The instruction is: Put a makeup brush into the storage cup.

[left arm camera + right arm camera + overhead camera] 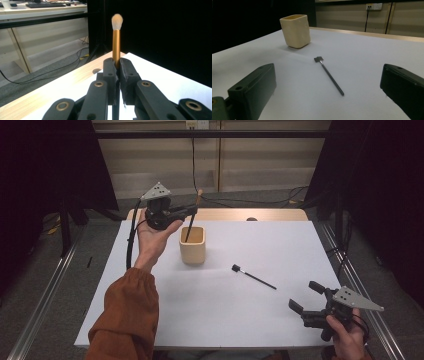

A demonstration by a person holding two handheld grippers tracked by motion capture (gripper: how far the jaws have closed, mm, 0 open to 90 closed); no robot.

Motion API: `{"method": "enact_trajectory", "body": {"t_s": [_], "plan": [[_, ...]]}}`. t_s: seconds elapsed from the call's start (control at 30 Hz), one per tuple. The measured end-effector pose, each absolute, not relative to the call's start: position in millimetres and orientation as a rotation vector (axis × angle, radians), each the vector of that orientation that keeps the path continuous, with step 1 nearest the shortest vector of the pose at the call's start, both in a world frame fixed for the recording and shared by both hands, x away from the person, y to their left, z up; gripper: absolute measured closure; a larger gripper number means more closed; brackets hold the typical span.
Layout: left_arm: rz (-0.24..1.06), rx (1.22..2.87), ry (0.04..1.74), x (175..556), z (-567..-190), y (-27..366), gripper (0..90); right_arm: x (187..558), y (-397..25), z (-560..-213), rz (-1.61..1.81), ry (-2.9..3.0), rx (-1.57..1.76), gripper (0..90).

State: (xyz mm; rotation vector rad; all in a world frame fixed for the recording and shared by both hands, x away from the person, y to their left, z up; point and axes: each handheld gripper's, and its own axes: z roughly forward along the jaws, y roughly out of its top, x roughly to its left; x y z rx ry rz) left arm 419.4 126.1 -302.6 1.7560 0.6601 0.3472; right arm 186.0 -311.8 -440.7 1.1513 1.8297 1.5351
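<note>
The left gripper (192, 209) is held above the cup (193, 245), at the far left part of the table (280, 310). Its jaws are clamped on the brush (116, 42), gripping the gold handle. In the left gripper view the brush stands upright between the 2 jaws, with its pale bristle tip at the top. In the high view the dark lower end of the brush reaches down into the open mouth of the cup, while the tip rises above the jaws.

The cup is cream-coloured, upright, and stands on the white table surface.

The right gripper (306, 296) is held at the near right corner of the table. Its jaws are spread wide apart and grasp nothing. In the right gripper view they frame the small brush (329, 74).

The small brush lies flat on the table between the cup and the right gripper, apart from both. Its head points toward the cup, and its thin black handle points toward the right gripper.
</note>
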Motion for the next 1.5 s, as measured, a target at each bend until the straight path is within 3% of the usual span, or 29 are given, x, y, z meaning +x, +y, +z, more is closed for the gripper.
{"method": "enact_trajectory", "body": {"t_s": [0.73, 1.5], "plan": [[0.323, 1.737, 0.709, 450.7, -329.0, 123.4, 84.2, 186.8, -313.2, -442.3, 1.539, 1.831, 1.159, 0.0], [0.316, 1.755, 0.76, 451.8, -370.7, 128.2, 84.2, 193.3, -311.4, -444.4, 1.56, 1.852, 1.163, 0.0]]}}
